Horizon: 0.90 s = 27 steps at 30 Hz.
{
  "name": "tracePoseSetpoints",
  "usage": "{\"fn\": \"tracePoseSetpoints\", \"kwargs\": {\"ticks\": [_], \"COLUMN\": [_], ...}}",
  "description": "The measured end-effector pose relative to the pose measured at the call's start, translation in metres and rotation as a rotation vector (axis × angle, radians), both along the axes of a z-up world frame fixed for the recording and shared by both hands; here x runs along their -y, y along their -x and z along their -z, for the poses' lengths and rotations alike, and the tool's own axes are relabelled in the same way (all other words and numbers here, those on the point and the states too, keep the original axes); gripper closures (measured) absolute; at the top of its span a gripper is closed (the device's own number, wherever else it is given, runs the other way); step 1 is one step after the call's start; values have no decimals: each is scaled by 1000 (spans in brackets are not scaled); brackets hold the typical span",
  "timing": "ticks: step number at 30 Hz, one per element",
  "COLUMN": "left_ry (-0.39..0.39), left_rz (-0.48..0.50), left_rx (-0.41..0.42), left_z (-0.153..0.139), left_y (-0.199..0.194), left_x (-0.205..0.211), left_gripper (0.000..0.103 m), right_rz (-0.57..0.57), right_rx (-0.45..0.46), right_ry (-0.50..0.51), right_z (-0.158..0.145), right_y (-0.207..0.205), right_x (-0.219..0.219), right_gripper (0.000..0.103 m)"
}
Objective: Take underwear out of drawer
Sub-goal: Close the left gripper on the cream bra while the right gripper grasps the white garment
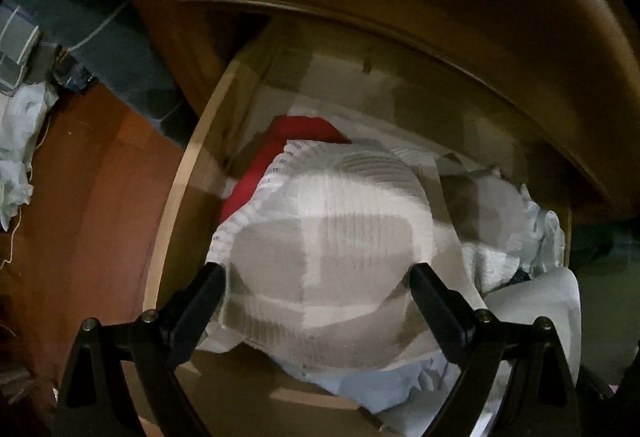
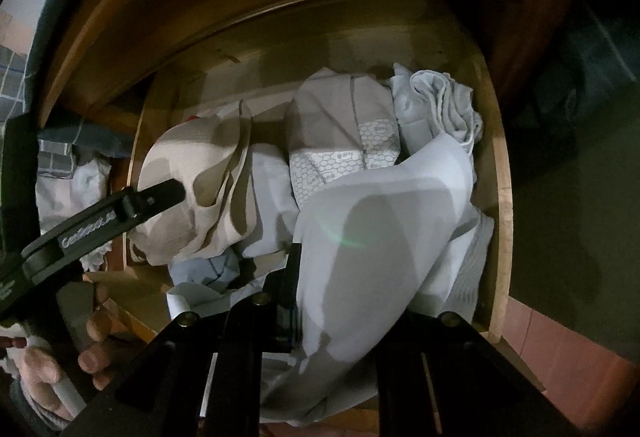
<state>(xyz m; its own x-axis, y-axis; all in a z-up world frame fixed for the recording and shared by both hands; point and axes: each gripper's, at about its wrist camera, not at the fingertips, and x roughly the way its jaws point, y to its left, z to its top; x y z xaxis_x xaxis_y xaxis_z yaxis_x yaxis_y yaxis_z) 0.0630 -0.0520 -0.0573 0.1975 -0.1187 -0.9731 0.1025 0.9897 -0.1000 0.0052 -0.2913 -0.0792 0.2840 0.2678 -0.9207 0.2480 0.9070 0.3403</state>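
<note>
Inside the open wooden drawer lies a heap of pale underwear. Above its left part hangs the left gripper, fingers spread wide on either side of a beige ribbed garment, not pressing it. A red cloth shows behind that piece. At the drawer's front the right gripper has its fingers clenched on a pale blue-grey garment, which drapes over it and partly hides the tips. A grey patterned piece and a white bundle sit further back. A hand grips the left gripper's handle.
</note>
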Motion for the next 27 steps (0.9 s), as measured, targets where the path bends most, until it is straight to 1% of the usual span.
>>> {"fn": "tracePoseSetpoints", "kwargs": {"ticks": [4, 6, 8, 9, 12, 14, 15, 17, 20, 21, 23, 27], "left_ry": [0, 10, 30, 46, 71, 79, 83, 100, 132, 127, 117, 149], "left_rz": [-9, -12, -23, -26, -32, -38, -40, -42, -47, -45, -38, -44], "left_rx": [-29, -31, -38, -55, -78, -83, -85, -89, -81, -72, -48, -63], "left_z": [7, 8, 11, 13, 15, 15, 14, 11, 1, -3, -12, -21], "left_y": [-5, -5, -6, -7, -9, -9, -9, -8, -4, -3, 1, 4], "left_x": [2, 0, -3, -4, -8, -11, -11, -13, -15, -14, -15, -18], "left_gripper": [6, 6, 8, 9, 21, 31, 33, 44, 52, 52, 57, 57], "right_rz": [-13, -17, -13, -14, -16, -15, -15, -13, -12, -14, -14, -7], "right_rx": [0, -6, -7, -6, -5, -5, -4, -3, 1, 2, 5, 26], "right_ry": [6, 5, 1, -2, 0, 1, 0, -1, -3, -2, 1, -11], "right_z": [-1, 1, 1, 1, 2, 2, 2, 3, 3, 2, 2, -1], "right_y": [-2, -3, -4, -4, -4, -4, -4, -5, -5, -5, -4, -5], "right_x": [-5, -6, -6, -6, -7, -8, -7, -7, -7, -7, -7, -6], "right_gripper": [89, 89, 89, 89, 88, 88, 88, 88, 87, 87, 87, 88]}}
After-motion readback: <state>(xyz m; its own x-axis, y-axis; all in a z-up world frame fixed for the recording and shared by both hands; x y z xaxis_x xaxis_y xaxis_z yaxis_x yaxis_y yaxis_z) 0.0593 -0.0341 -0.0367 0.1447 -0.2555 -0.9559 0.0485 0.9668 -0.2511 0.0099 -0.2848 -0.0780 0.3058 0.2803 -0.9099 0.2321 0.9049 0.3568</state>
